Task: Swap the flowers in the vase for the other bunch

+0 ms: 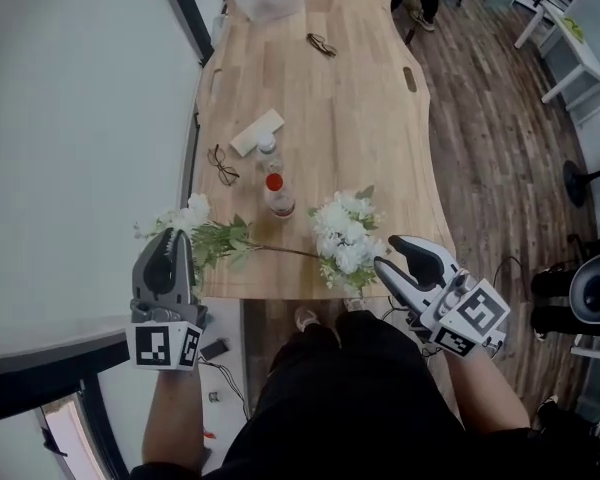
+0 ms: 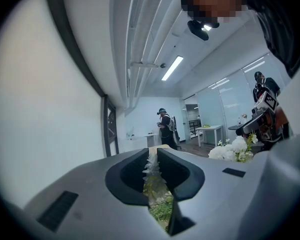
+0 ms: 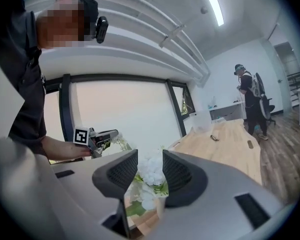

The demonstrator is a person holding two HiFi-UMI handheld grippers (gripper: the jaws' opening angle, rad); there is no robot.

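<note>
Right gripper (image 1: 385, 253), jaws apart, white flowers (image 1: 345, 240) just ahead.

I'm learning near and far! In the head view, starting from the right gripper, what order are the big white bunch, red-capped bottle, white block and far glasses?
From the right gripper:
1. big white bunch, beside it at the near edge.
2. red-capped bottle, farther left.
3. white block, mid-table, left side.
4. far glasses, table's far end.

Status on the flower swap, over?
Left gripper closed on left bunch foliage. Right gripper open, right bunch just ahead, ungripped. Vase not made out. Red-capped bottle stands behind the long stem.
</note>
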